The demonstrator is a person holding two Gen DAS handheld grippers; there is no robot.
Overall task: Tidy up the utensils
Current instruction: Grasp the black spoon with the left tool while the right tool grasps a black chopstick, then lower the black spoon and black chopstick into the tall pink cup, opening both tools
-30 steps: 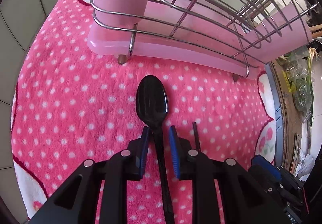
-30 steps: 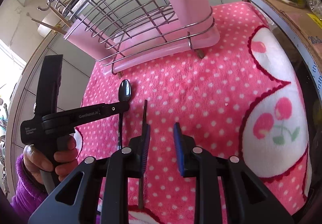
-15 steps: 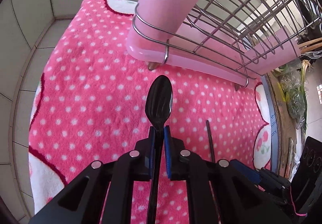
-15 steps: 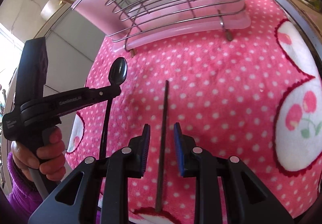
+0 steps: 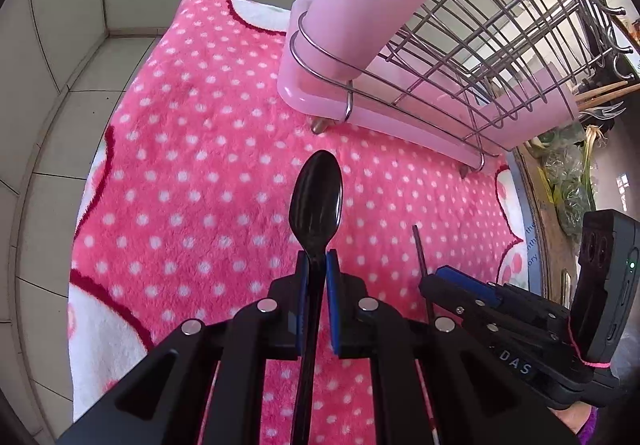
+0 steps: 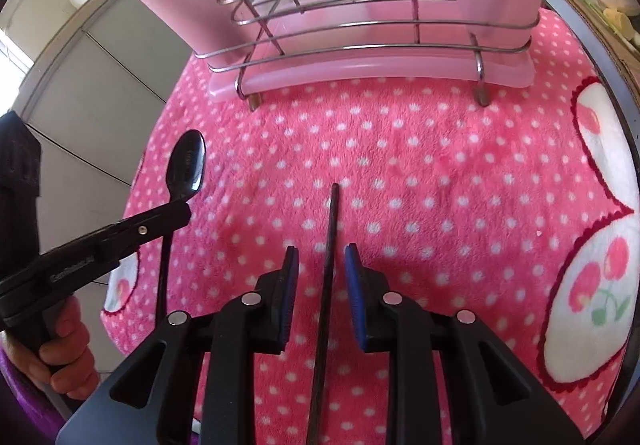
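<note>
The left gripper (image 5: 316, 273) pinches the black spoon (image 5: 317, 201) at its slick, stiff neck. The right gripper (image 6: 322, 269) stands spread around a thin, light chopstick (image 6: 330, 245), untouched.

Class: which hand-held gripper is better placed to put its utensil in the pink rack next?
Left: the left hand-held gripper already clamps the black spoon; the right hand-held gripper only straddles the chopstick.

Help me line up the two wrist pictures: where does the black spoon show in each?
Left wrist: the black spoon sits centre frame, its handle clamped in the left gripper.
Right wrist: the black spoon is at the left, bowl up, above the left gripper.
Shared landmark: the pink rack standing on the dotted mat.
</note>
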